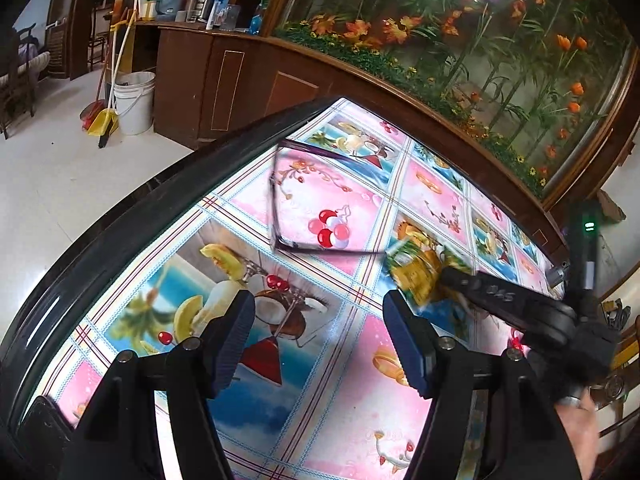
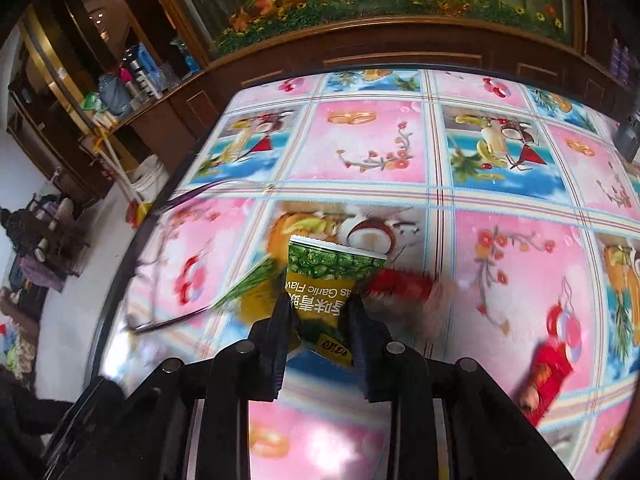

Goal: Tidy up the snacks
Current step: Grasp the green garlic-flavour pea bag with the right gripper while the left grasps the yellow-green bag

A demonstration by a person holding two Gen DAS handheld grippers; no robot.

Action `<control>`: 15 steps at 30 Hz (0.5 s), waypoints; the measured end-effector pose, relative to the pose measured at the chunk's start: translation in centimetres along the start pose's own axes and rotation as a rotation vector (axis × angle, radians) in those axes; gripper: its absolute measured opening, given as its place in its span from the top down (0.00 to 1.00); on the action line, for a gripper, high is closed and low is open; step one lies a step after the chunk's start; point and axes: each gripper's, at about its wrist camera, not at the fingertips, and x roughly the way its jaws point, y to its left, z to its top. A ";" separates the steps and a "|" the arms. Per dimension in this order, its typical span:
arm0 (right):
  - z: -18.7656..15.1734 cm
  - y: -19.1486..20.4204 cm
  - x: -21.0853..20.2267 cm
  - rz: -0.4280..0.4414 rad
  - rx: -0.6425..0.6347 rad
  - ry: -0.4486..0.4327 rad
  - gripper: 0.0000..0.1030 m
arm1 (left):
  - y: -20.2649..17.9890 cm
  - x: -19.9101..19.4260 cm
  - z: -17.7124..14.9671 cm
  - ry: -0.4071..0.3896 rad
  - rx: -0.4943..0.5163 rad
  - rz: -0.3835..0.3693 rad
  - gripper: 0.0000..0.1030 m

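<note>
My right gripper [image 2: 320,312] is shut on a green and yellow garlic pea snack packet [image 2: 324,276] and holds it above the table. In the left wrist view the same packet [image 1: 416,268] hangs from the right gripper [image 1: 448,276], just right of a clear tray with a dark rim [image 1: 280,200]. That tray [image 2: 160,320] lies left of the packet in the right wrist view. My left gripper [image 1: 320,320] is open and empty above the tablecloth. A red snack packet [image 2: 400,284] lies blurred just right of the held packet. Another red packet [image 2: 548,372] lies at the right.
The table [image 1: 120,232] has a black rim and a fruit-print cloth. A wooden cabinet [image 1: 240,76] with a flower display runs behind it. A white bucket [image 1: 134,100] and a broom [image 1: 100,116] stand on the floor at the left.
</note>
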 end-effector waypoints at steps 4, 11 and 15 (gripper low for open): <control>-0.8 0.3 0.1 0.055 -0.015 0.008 0.71 | -0.2 -0.2 0.0 -0.008 0.008 -0.005 0.36; -4.9 0.6 -3.1 0.161 -0.008 0.022 0.71 | -0.1 -0.3 0.0 -0.016 0.005 -0.003 0.36; -8.1 -1.0 -6.3 0.167 0.025 -0.028 0.71 | -0.2 -0.3 0.0 -0.015 0.014 -0.005 0.36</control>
